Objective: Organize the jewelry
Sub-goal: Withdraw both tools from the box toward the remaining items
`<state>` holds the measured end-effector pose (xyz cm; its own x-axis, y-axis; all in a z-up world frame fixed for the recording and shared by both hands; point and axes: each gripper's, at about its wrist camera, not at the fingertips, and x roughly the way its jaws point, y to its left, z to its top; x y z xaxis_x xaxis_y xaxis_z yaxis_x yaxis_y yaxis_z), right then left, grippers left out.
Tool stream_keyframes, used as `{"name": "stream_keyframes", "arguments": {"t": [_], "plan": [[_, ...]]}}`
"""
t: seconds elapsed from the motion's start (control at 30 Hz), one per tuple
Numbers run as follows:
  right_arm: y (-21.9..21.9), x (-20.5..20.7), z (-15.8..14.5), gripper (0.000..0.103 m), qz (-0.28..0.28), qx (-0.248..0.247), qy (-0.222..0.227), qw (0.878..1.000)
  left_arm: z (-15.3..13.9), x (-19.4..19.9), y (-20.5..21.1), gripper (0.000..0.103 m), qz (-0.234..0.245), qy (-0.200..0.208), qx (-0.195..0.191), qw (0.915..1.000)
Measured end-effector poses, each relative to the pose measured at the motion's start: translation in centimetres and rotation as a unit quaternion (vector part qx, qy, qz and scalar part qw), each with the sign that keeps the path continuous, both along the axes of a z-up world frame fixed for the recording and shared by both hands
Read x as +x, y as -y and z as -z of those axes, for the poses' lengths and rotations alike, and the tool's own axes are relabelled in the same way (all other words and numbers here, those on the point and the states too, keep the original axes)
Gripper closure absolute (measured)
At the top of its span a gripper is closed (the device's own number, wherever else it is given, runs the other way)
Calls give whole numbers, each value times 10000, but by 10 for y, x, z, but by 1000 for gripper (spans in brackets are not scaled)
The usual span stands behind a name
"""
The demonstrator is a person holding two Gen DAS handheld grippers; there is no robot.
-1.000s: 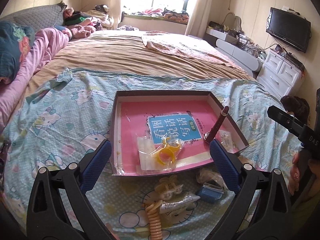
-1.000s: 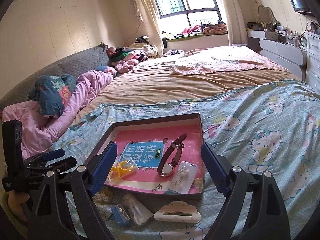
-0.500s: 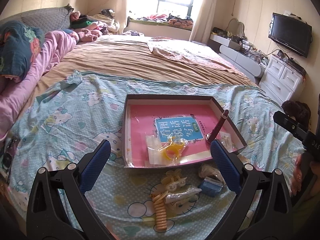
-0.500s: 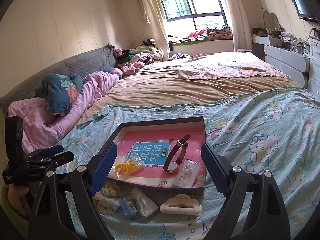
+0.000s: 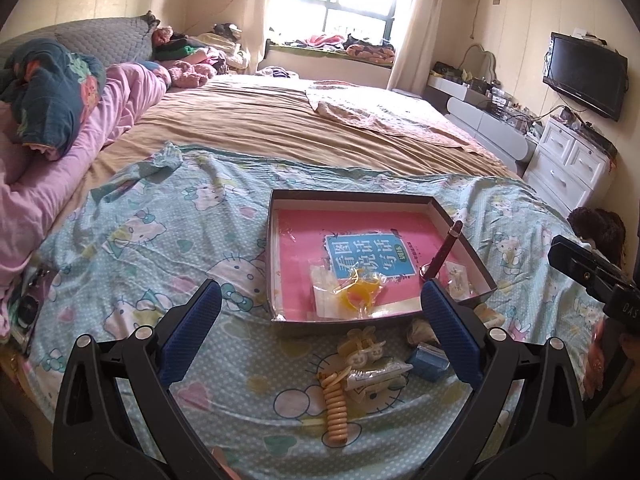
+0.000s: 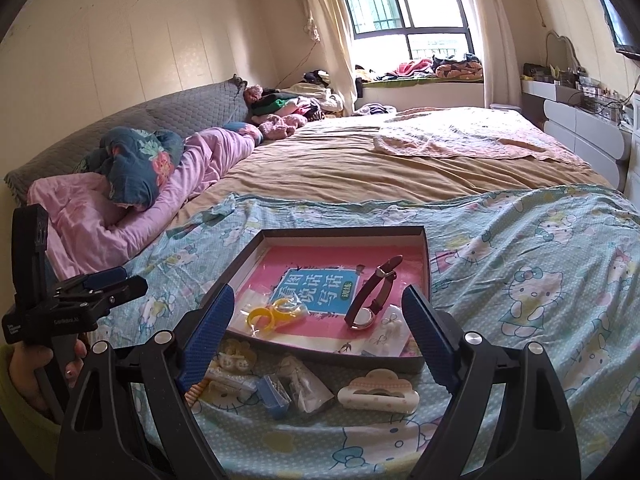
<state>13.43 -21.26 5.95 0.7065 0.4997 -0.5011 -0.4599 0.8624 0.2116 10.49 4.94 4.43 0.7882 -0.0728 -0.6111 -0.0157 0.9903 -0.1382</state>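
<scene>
Both the left tongs [image 5: 320, 332] and right tongs [image 6: 318, 340] gape wide, holding nothing, above loose pieces on the bed. The cloud-shaped hair clip [image 6: 378, 397] lies just before the tray [image 6: 344, 232]. It looks light, rigid and smooth, so pinching across its narrow middle seems safest.

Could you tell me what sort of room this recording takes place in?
It looks like a home bedroom. A large bed fills most of the view, a wall-mounted television hangs above a white drawer chest, and clothes are piled on the window seat.
</scene>
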Motion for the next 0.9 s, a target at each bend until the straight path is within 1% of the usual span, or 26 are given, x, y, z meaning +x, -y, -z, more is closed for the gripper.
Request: {"name": "stream_keyframes", "arguments": {"t": [0.27, 0.63, 0.77, 0.9], "plan": [[-9, -10, 6, 18, -186, -140, -51, 9997, 10, -11, -1, 10, -33, -134, 86, 9999], [-29, -20, 19, 19, -577, -330, -177, 9976, 25, -24, 4, 10, 21, -340, 238, 9991], [-39, -25, 26, 19, -766, -425, -228, 9959, 35, -28, 9, 10, 59, -457, 321, 9984], [-47, -27, 31, 22, -927, -467, -315, 9941, 47, -31, 12, 10, 81, -611, 423, 9972]]}}
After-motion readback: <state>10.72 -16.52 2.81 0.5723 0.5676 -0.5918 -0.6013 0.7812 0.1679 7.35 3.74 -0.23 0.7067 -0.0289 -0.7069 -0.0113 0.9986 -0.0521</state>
